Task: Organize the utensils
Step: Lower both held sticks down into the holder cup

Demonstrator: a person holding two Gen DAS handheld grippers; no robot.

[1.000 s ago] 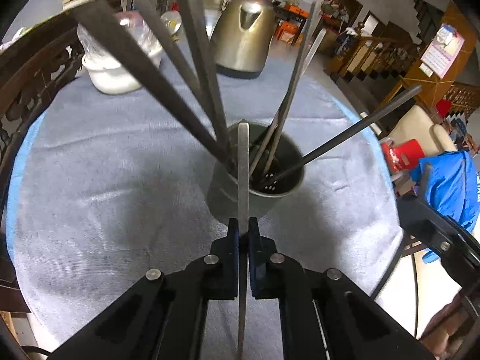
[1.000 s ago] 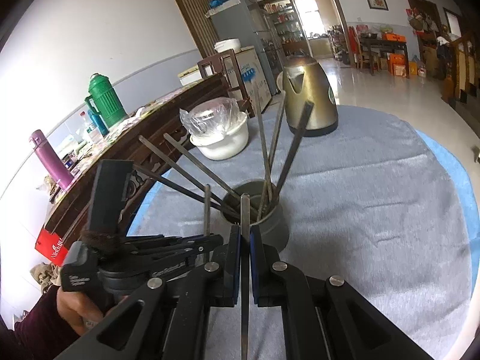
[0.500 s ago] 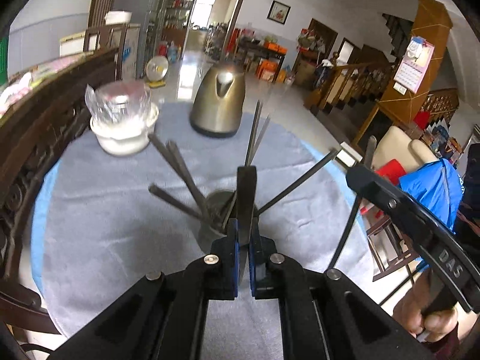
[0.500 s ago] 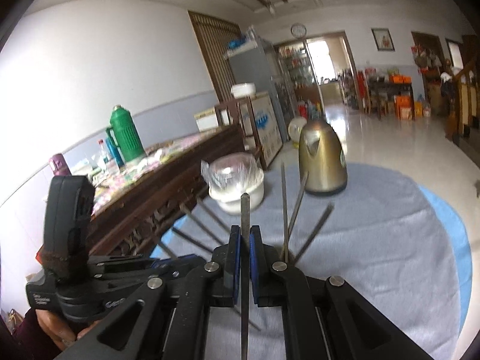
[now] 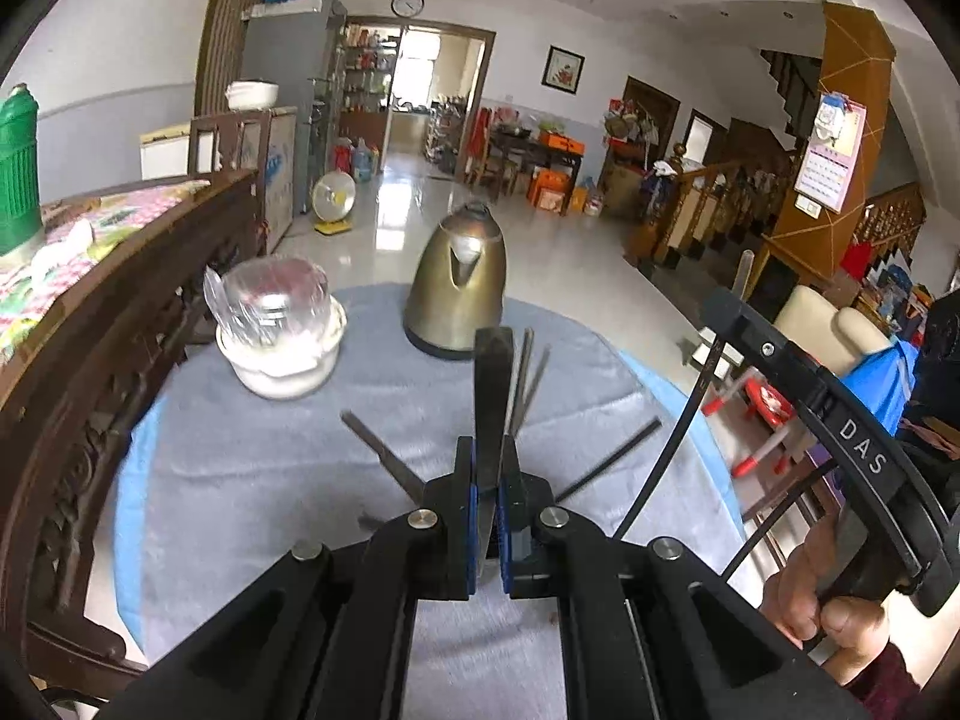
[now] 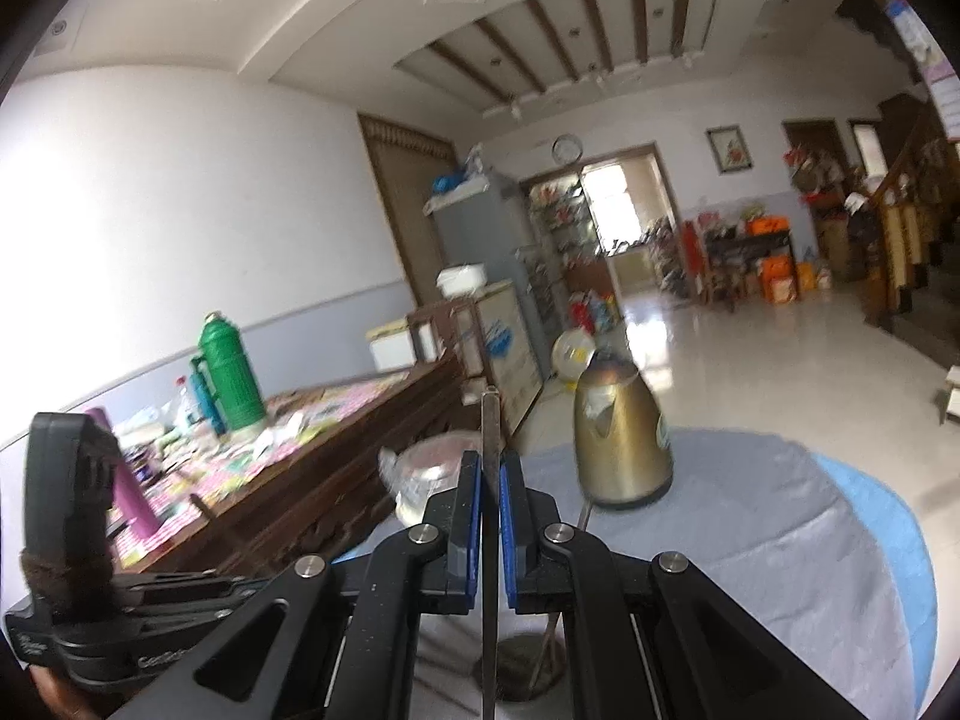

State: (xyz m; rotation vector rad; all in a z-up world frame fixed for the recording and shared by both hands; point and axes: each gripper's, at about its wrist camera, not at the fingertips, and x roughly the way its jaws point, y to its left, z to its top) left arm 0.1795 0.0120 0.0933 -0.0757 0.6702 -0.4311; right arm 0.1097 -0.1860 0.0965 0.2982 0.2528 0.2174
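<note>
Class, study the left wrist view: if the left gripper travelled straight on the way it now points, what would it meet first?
Probably the brass kettle. The left gripper, shut on a flat utensil, aims over the utensil handles towards it, though depth is unclear, so it may pass above them.

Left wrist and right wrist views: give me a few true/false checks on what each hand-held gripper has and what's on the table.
1. The left hand-held gripper is shut on a flat metal utensil. True.
2. The right hand-held gripper is open and empty. False: it is shut on a thin metal utensil.
3. The kettle lies on its side. False: it stands upright on the grey tablecloth.
4. A plastic-covered white bowl sits left of the kettle. True.
</note>
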